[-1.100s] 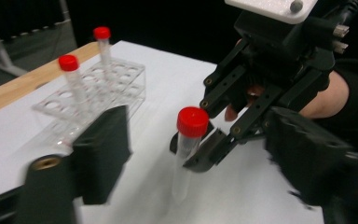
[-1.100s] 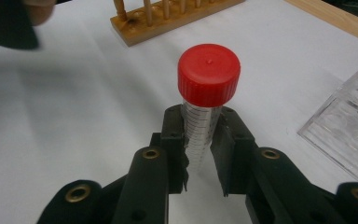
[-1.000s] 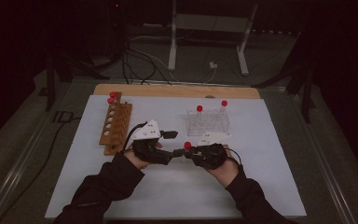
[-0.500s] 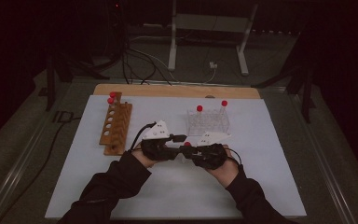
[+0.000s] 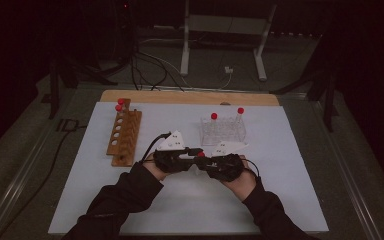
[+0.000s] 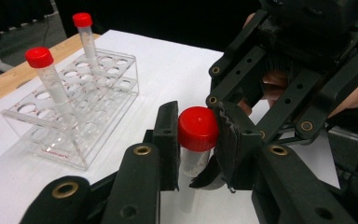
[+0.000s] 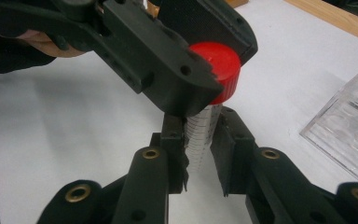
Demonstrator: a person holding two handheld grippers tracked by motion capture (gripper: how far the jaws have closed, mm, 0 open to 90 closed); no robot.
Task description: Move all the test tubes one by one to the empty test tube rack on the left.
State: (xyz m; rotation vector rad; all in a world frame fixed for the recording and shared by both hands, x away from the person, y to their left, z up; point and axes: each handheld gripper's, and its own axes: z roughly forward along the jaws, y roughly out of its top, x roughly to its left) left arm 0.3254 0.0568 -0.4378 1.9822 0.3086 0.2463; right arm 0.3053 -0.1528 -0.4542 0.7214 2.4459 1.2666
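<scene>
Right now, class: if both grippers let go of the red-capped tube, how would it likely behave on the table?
The tube looks like thin clear plastic, so probably light and stiff. Its body is round and narrow, so it would likely topple and roll on the white sheet. The left gripper pinches the red cap, the right gripper the smooth body, which may slip.

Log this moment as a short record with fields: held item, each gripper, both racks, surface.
held item: clear plastic test tube with a red screw cap, upright between the two grippers
left gripper: jaws have just been closing, now shut on the red cap
right gripper: shut on the tube's clear body below the cap
clear plastic rack: behind the grippers, two red-capped tubes standing in it
wooden rack: far left, two red caps showing at its far end, other holes empty
surface: white sheet on the table
</scene>
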